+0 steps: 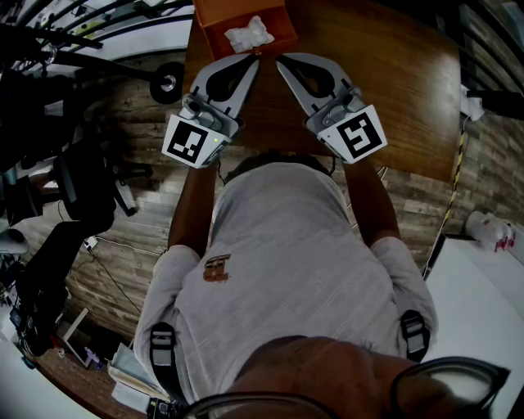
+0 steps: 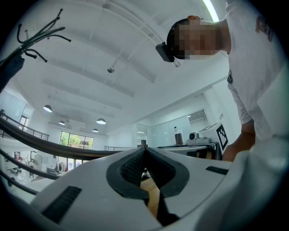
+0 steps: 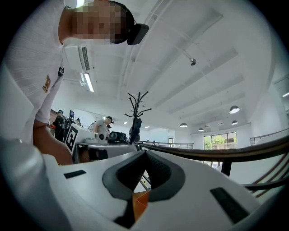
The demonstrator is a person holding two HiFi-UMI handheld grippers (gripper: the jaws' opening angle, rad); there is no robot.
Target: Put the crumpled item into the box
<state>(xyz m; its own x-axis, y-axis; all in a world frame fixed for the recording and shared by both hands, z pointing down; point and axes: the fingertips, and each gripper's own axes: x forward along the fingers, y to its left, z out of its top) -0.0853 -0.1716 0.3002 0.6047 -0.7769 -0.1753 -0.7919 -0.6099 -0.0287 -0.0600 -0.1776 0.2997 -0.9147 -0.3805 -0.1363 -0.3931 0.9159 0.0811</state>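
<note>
Okay, crumpled item [image 1: 248, 34] sits in the box [image 1: 280, 23]; placement looks done. I see left gripper [image 1: 255, 58] and right gripper [image 1: 279, 58] closed, empty, on the bench [image 1: 393, 82]. Next: hold.

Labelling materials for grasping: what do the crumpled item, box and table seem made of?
The crumpled item looks like paper or tissue: white, matte, creased. The box: orange, matte, cardboard or plastic, unclear. The table: wood or veneer, brown grain, slight sheen.
</note>
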